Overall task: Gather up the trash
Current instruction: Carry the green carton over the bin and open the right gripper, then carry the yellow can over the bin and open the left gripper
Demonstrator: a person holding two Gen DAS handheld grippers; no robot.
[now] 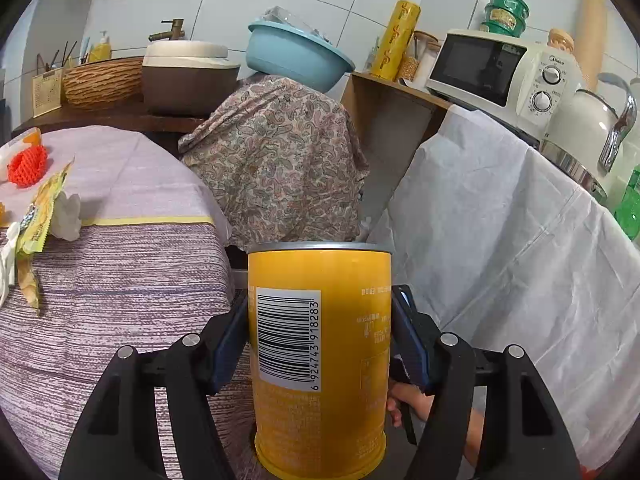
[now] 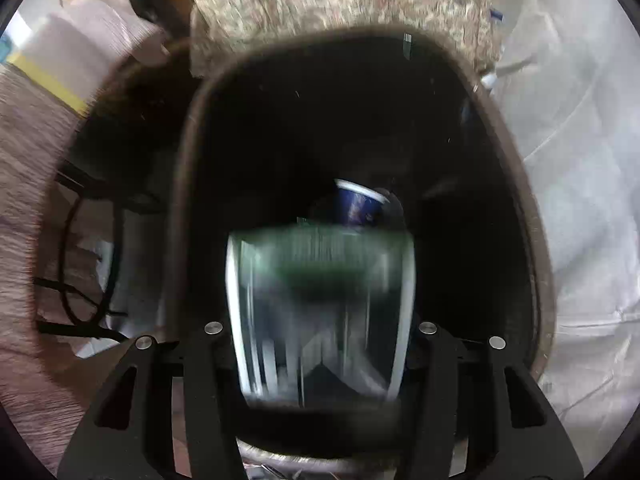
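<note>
My left gripper (image 1: pixel 320 332) is shut on an upright yellow can (image 1: pixel 320 360) with a barcode, held in the gap between the striped table and the white-draped counter. My right gripper (image 2: pixel 320 332) points down into a dark trash bin (image 2: pixel 540 240). A blurred clear plastic cup with green on it (image 2: pixel 320 312) sits between its fingers over the bin mouth; whether the jaws still press it I cannot tell. A blue paper cup (image 2: pixel 360 208) lies at the bin's bottom. More trash lies on the table at the left: a yellow wrapper (image 1: pixel 40 216), crumpled tissue (image 1: pixel 68 212), an orange foam net (image 1: pixel 28 166).
The table with a purple striped cloth (image 1: pixel 120 280) is at the left. A paisley-covered object (image 1: pixel 276 160) stands ahead with a blue basin (image 1: pixel 296 56) on it. At the right, a white-draped counter (image 1: pixel 520 240) holds a microwave (image 1: pixel 500 72) and a kettle (image 1: pixel 588 128).
</note>
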